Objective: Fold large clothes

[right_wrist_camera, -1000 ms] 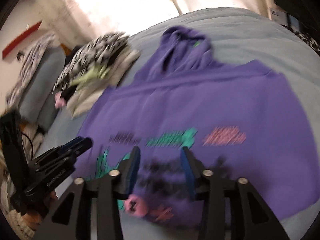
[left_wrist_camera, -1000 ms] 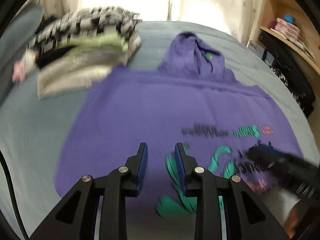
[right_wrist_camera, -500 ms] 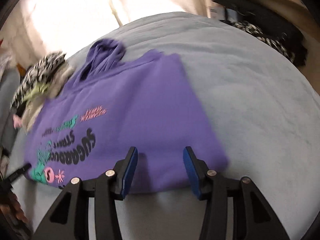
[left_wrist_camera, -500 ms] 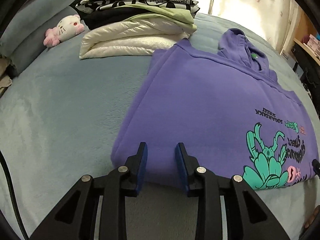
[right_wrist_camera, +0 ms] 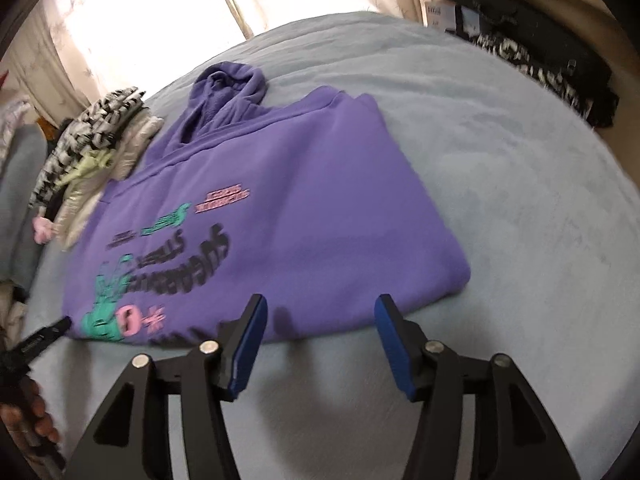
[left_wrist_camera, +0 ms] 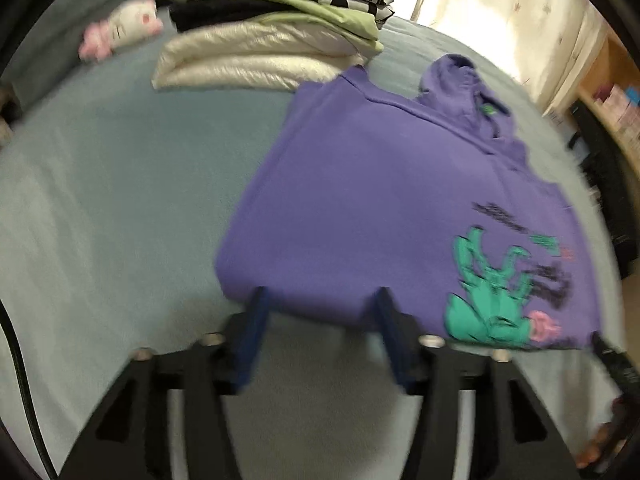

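Observation:
A purple hoodie (left_wrist_camera: 380, 208) with a green and pink print lies flat on the blue-grey bed, sleeves folded in, hood at the far end. My left gripper (left_wrist_camera: 320, 304) is open, its fingertips at the hoodie's near left hem edge. My right gripper (right_wrist_camera: 320, 312) is open, its fingertips at the hoodie's (right_wrist_camera: 288, 208) near right hem edge. Neither holds cloth. The left gripper's tip also shows at the left edge of the right wrist view (right_wrist_camera: 48, 332).
A stack of folded clothes (left_wrist_camera: 272, 32) sits at the far left of the bed (left_wrist_camera: 100, 200), with a pink and white plush toy (left_wrist_camera: 120, 28) beside it. A wooden shelf (right_wrist_camera: 540, 32) with dark items stands to the right. Curtains (right_wrist_camera: 132, 20) hang behind.
Both grippers have opened wider. The left one moved to the hoodie's left hem corner, the right one to the right hem corner. The hoodie has not moved.

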